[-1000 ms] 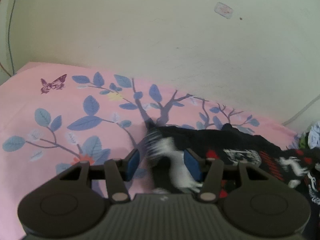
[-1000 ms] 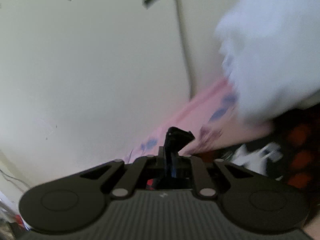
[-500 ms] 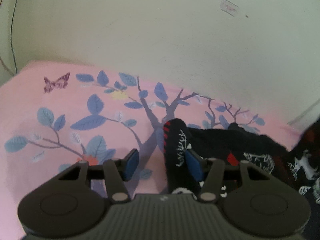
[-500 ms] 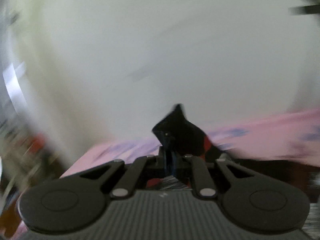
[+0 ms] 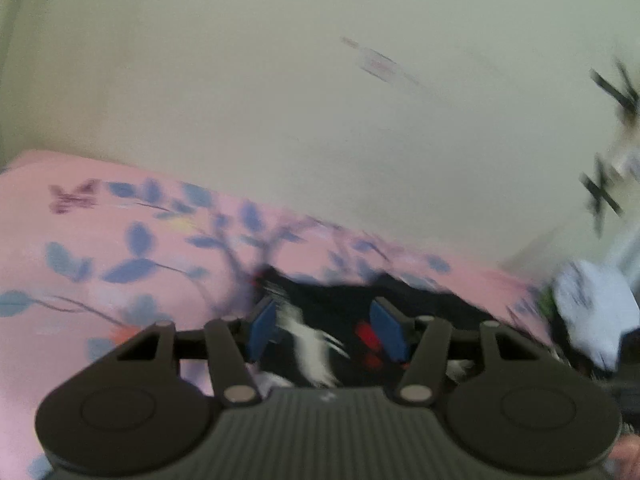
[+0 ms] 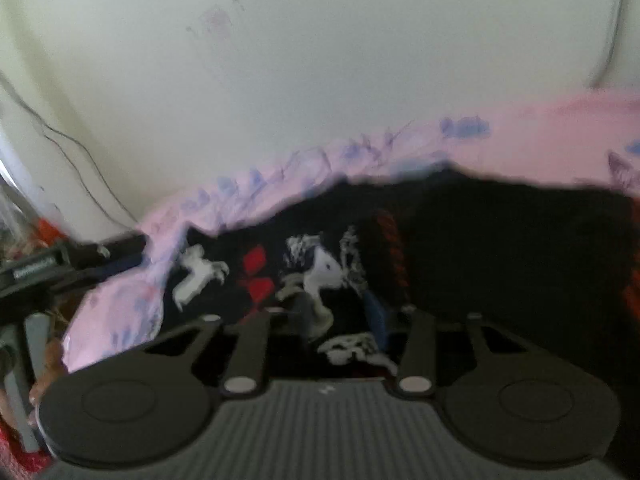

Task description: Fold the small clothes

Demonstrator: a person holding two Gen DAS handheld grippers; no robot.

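A black knitted garment (image 5: 344, 300) with white animal figures and red diamonds lies on a pink bedsheet (image 5: 120, 248) printed with blue leaves. My left gripper (image 5: 326, 330) hovers over its left end. The blue pads (image 5: 262, 328) stand wide apart, the cloth lies between them, and neither pad presses on it. In the right wrist view the same garment (image 6: 500, 248) is spread across the sheet (image 6: 540, 148). My right gripper (image 6: 338, 314) sits low over the patterned part with its jaws opening and nothing pinched between them. Both views are blurred.
A pale wall rises right behind the bed. A white piece of clothing (image 5: 592, 308) lies at the bed's right end. A black tripod-like stand (image 6: 36, 268) is beside the bed's corner, with a thin cable (image 6: 80, 168) on the wall above it.
My right gripper was shut on a black corner of the garment; it has swung over the bed and opened, and the cloth now lies flat. My left gripper shifted slightly, and the upright fold between its fingers sank.
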